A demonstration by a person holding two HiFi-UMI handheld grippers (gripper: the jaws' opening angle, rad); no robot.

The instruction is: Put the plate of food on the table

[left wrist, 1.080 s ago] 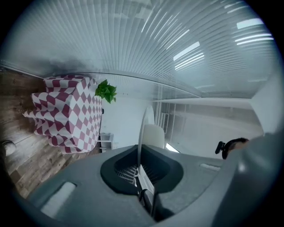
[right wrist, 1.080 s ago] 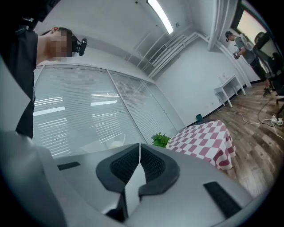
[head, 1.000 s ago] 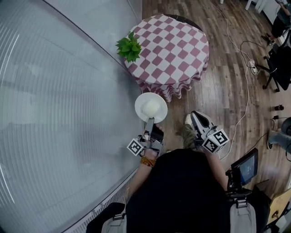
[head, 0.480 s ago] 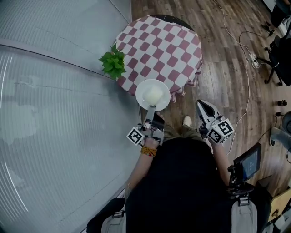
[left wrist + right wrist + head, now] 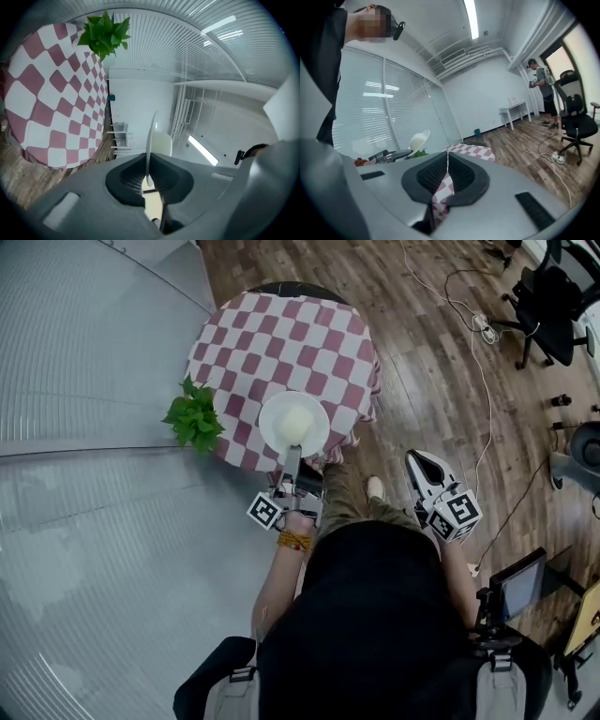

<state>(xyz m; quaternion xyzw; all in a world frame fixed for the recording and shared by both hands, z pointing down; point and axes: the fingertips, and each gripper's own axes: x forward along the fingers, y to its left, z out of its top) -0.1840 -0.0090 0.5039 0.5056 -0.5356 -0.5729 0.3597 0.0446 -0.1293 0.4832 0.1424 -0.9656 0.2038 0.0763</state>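
Note:
A white plate [image 5: 272, 418] with a pale mound of food [image 5: 295, 424] hangs level over the near edge of a round table [image 5: 300, 338] in a pink-and-white checked cloth. My left gripper [image 5: 292, 457] is shut on the plate's near rim. In the left gripper view the plate [image 5: 150, 136] stands edge-on between the closed jaws of the left gripper [image 5: 148, 180], with the food [image 5: 162, 143] to its right and the table [image 5: 47, 98] at the left. My right gripper [image 5: 422, 461] is shut and empty, held off to the right above the floor; the right gripper [image 5: 447, 159] looks towards the table [image 5: 472, 151].
A green potted plant [image 5: 194, 416] stands at the table's left edge, beside a curved ribbed glass wall [image 5: 84, 381]. Cables [image 5: 478, 329] run across the wood floor, and an office chair [image 5: 544, 296] stands at the far right. A person [image 5: 541, 82] stands by a white desk.
The plate in my left gripper has come forward from short of the table to over its near edge. The right gripper stays at my side.

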